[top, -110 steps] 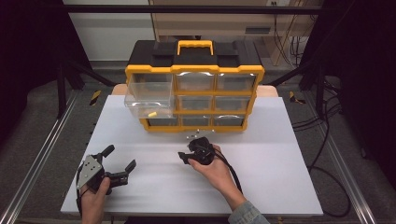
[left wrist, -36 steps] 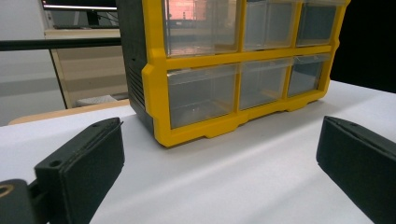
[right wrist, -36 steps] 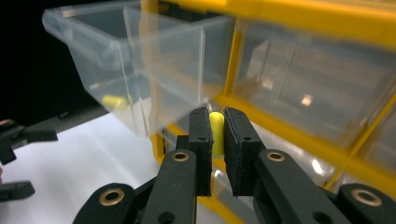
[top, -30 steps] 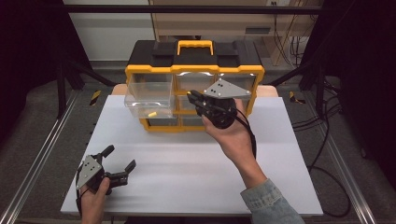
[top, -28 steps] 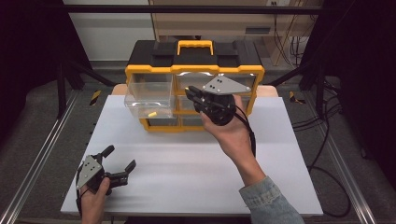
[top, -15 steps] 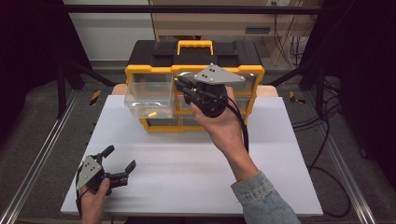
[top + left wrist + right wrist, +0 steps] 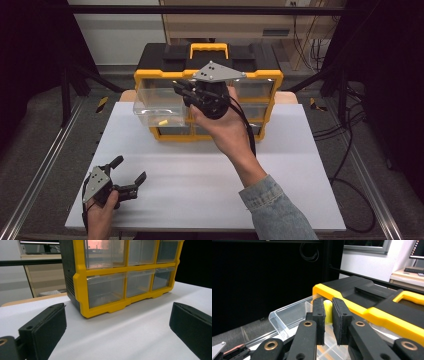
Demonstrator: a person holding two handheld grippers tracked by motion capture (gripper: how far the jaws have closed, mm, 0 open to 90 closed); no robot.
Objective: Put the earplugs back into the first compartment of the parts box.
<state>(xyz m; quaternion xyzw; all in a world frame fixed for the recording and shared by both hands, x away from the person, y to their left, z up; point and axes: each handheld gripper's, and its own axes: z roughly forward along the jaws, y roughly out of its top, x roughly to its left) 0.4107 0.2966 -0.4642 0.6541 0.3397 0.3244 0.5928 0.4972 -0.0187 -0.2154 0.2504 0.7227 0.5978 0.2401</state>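
A yellow and black drawer organizer [image 7: 270, 80] stands at the back of the white table [image 7: 200, 175]. Its upper left clear drawer [image 7: 152, 102] is pulled out, and a small yellow piece [image 7: 163, 122] lies inside. My right gripper [image 7: 178, 87] hovers in front of the organizer's top row, just right of that drawer, pointing left. In the right gripper view the gripper [image 7: 327, 302] is shut on a small pale yellow piece [image 7: 327, 312] above the open drawer [image 7: 287, 315]. At the front left my left gripper [image 7: 128, 168] rests open, facing the organizer [image 7: 80, 287] with nothing between its fingers [image 7: 45, 325].
Metal rails run along both sides of the table [image 7: 45, 165]. Cables [image 7: 345, 130] lie on the floor to the right. The other drawers [image 7: 140, 282] of the organizer are pushed in. Bare white surface stretches between the two hands.
My right gripper has risen from the table and moved left and away, up to the open drawer, with its jaws still shut. The left gripper has stayed in place.
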